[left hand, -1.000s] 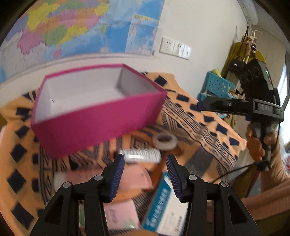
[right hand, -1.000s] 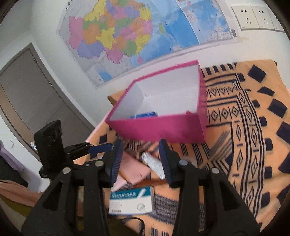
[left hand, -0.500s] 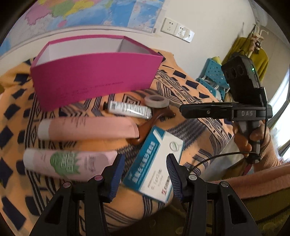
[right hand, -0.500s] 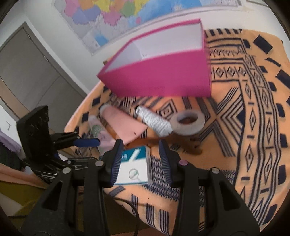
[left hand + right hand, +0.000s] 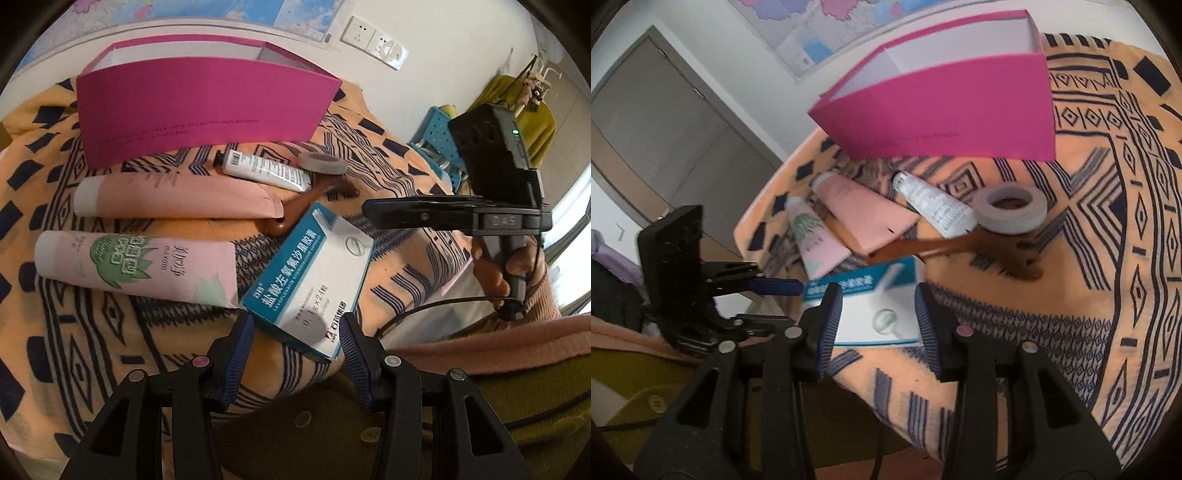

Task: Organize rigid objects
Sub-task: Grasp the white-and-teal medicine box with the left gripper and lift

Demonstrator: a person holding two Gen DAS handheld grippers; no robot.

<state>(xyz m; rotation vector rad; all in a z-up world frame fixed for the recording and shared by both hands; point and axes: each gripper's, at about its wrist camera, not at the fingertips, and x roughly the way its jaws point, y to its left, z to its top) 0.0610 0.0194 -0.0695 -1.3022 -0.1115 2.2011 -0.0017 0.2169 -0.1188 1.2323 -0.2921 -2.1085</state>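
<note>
Beyond left gripper, medicine box, untouched

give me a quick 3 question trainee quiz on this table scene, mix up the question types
1. True or false: the tape roll lies inside the pink box.
2. Which item lies nearest the left gripper? A) medicine box B) white tube C) tape roll
3. Fill in: the wooden tool lies partly under the ____ and the white tube.

Key:
1. False; it lies on the cloth in front of the box.
2. A
3. tape roll
</note>
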